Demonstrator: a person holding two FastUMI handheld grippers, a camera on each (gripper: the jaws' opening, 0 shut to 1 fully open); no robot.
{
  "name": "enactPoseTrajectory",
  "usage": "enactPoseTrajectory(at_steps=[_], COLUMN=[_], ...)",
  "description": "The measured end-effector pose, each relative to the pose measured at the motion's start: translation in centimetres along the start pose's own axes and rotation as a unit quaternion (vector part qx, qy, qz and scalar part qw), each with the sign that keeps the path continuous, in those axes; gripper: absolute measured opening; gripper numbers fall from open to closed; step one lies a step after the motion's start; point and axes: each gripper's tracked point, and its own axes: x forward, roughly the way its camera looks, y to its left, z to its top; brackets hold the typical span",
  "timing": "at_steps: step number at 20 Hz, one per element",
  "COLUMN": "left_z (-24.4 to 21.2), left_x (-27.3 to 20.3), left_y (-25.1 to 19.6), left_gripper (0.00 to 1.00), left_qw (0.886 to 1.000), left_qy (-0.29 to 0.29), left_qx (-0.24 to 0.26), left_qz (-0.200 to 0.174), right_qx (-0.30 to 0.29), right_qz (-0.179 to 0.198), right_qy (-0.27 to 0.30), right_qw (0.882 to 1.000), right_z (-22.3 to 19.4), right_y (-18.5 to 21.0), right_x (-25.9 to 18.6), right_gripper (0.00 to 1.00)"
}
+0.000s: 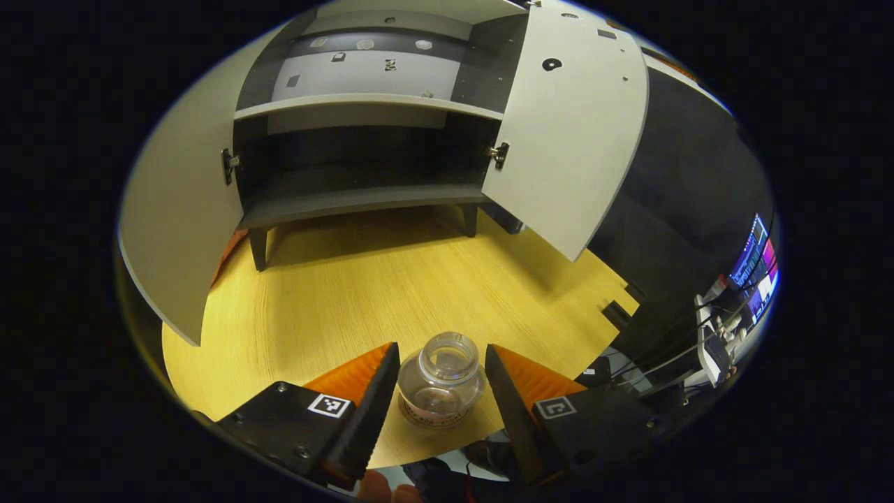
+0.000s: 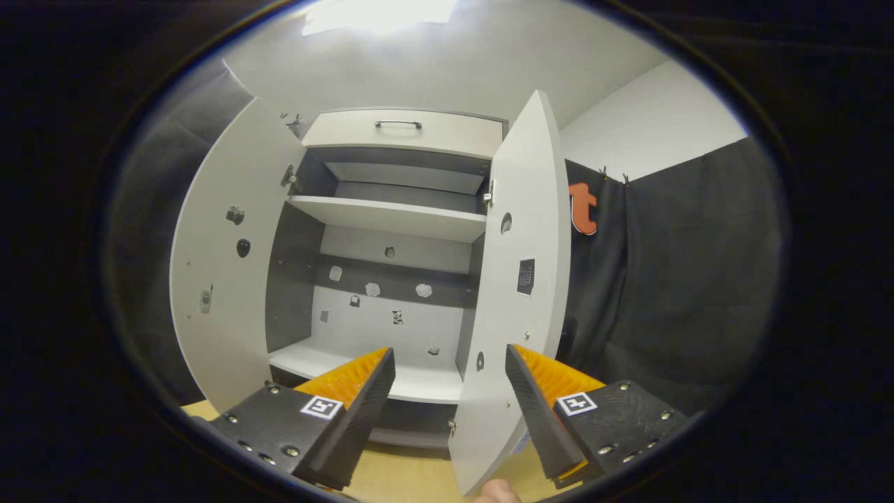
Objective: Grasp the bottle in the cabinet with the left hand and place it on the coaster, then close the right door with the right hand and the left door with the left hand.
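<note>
in the left gripper view, the left hand-held gripper [image 1: 440,391] has its fingers spread apart on either side of a small clear glass bottle [image 1: 441,381], with a gap on each side. the bottle stands upright on a round coaster [image 1: 433,418] near the front edge of the yellow wooden worktop [image 1: 349,293]. behind it a grey cabinet [image 1: 363,105] stands with the left door [image 1: 181,223] and the right door [image 1: 569,126] both swung open. in the right gripper view, the right hand-held gripper [image 2: 450,391] has its fingers apart, holding nothing, facing the edge of the open right door [image 2: 517,293].
</note>
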Motion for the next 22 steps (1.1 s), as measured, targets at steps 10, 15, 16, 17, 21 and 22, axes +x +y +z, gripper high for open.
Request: enactPoseTrajectory(at_steps=[10, 15, 16, 17, 21, 22], left_z=[9.1, 17.4, 18.8, 20.1, 25.2, 26.2], left_x=[-4.3, -8.1, -9.5, -10.6, -14.7, -15.7], left_y=[-1.5, -0.6, -0.6, -0.3, 0.9, 1.6], left_gripper=[0.80, 0.80, 0.79, 0.79, 0.90, 0.93], left_qw=[0.996, 0.982, 0.978, 0.974, 0.955, 0.950], left_qy=[-0.089, -0.186, -0.204, -0.220, -0.282, -0.295], left_qx=[0.012, 0.022, 0.023, 0.023, 0.021, 0.022], left_qz=[-0.004, 0.029, 0.037, 0.047, 0.089, 0.103], right_qx=[-0.002, -0.005, -0.007, -0.009, -0.018, -0.021], right_qz=[-0.019, -0.034, -0.037, -0.040, -0.055, -0.060], right_qy=[0.000, 0.001, 0.000, 0.000, -0.001, -0.002], right_qw=[1.000, 0.999, 0.999, 0.999, 0.998, 0.998], right_z=[-0.1, -0.3, -0.3, -0.3, -0.4, -0.4], right_y=[-1.4, -2.8, -3.1, -3.4, -4.9, -5.4], right_x=[-0.4, -0.4, -0.3, -0.3, 0.1, 0.2], right_gripper=[0.94, 0.96, 0.96, 0.94, 0.94, 0.94])
